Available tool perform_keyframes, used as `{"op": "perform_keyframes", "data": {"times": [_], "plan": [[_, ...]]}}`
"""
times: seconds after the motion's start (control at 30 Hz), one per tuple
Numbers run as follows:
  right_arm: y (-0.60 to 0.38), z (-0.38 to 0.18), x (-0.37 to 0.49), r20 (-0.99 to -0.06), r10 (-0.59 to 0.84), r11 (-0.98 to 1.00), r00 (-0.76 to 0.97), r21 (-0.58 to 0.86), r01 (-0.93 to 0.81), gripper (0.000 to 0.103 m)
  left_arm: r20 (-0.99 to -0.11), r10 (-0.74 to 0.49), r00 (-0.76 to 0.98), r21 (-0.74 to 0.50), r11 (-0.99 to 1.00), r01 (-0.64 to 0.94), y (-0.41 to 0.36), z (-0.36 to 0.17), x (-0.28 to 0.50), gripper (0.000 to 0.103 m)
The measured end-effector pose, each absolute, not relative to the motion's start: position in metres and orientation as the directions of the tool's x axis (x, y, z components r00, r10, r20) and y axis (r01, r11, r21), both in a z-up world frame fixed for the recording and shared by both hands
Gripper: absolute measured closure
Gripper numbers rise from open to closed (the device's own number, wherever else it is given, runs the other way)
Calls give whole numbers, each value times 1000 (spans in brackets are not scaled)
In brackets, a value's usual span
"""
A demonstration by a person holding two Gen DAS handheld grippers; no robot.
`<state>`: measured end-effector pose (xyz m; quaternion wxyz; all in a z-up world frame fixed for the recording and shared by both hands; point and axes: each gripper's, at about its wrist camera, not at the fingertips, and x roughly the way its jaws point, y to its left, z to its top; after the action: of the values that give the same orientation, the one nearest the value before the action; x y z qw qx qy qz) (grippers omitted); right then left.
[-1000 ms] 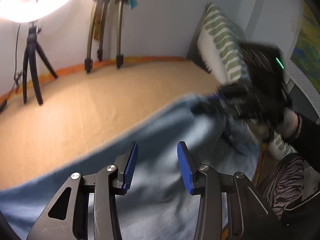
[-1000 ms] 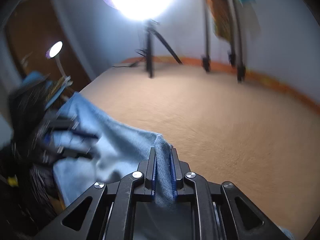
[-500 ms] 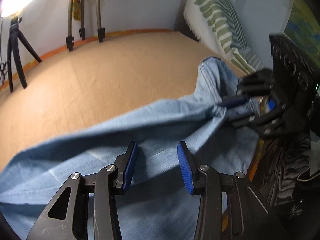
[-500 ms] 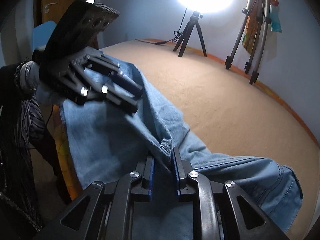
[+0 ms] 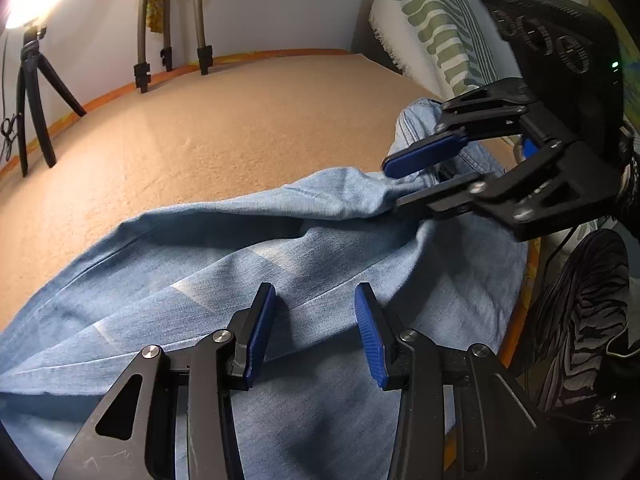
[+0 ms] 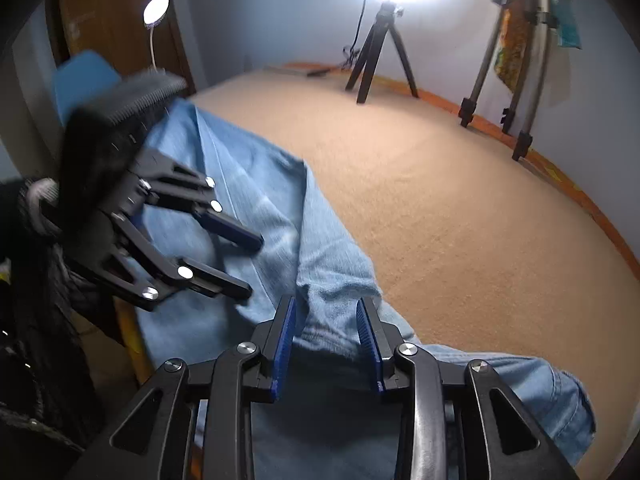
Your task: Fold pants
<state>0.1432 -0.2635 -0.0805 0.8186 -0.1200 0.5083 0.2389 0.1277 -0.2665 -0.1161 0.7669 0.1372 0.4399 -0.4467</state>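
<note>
Light blue denim pants point(image 5: 248, 276) lie along the near edge of a tan bed surface point(image 5: 224, 128); they also show in the right wrist view point(image 6: 248, 208). My left gripper point(image 5: 316, 320) is open just above the flat denim, holding nothing. My right gripper point(image 6: 326, 334) has its jaws apart, with a bunched ridge of denim lying loose between them. In the left wrist view the right gripper point(image 5: 404, 180) sits at the right on a raised fold. In the right wrist view the left gripper point(image 6: 250, 266) is open over the pants at the left.
A tripod with a bright ring light point(image 6: 380, 60) and other stand legs point(image 5: 168, 60) stand along the far edge by the wall. A green-striped pillow point(image 5: 432, 32) leans at the right. A lamp point(image 6: 156, 12) and wooden door are at the left.
My right gripper has opened and let go of the denim fold it was pinching. The pants have settled flatter on the bed. My left gripper stays open over them.
</note>
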Motion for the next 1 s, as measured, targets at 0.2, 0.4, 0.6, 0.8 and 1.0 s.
{"op": "perform_keyframes", "data": {"times": [0.2,0.4,0.6,0.8,1.0], "plan": [[-267,-66,149,-877,228,863,423,-18,-504,99,-755,-589,288,-171,600,781,-247,-91,127,64],[-296,-40,209,-837,161,927,523,-54,-371,101,-736,-614,285,-188,590,785,-235,-86,118,64],[-294,-83,269,-882,72,923,466,-118,-366,102,-805,-548,226,-202,612,765,-236,-118,126,63],[-338,-79,276,-868,166,970,468,57,-238,76,-809,-544,221,-192,601,776,-240,-115,117,64],[-438,-41,199,-821,67,993,567,108,38,60,-793,-569,218,-192,573,797,-247,-106,108,64]]}}
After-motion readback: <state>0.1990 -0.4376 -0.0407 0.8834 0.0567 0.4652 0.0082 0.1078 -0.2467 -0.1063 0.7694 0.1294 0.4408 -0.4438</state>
